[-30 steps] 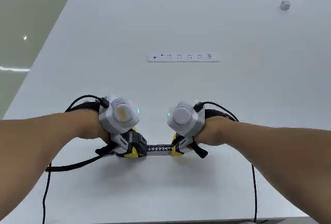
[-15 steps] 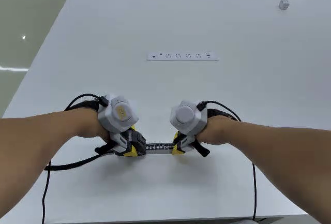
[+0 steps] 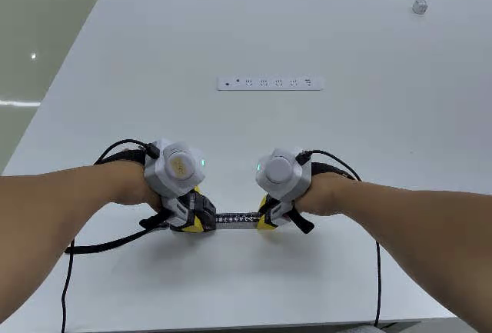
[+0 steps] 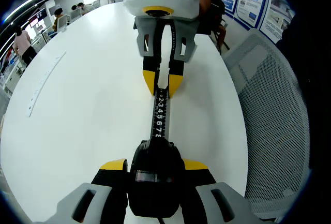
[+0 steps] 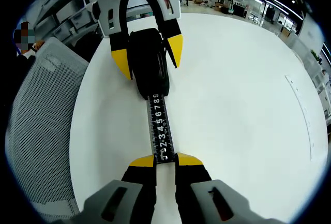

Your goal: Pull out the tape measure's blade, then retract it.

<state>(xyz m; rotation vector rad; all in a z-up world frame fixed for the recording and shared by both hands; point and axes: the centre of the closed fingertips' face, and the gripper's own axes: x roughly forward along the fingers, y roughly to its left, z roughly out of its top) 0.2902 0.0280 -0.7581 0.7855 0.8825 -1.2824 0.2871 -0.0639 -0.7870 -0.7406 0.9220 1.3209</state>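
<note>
- While both grippers sit low over the white table (image 3: 346, 118), the left gripper (image 4: 155, 165) has its jaws closed against the two sides of the black tape measure case (image 4: 155, 182).
- The blade (image 5: 160, 123) runs straight out of the case to the right gripper (image 5: 165, 160), with a short stretch drawn out and its printed numerals facing up.
- The right gripper's jaws are nearly together, pinching the blade at its tip.
- A power strip (image 3: 269, 83) lies farther back on the table, well apart.
</note>
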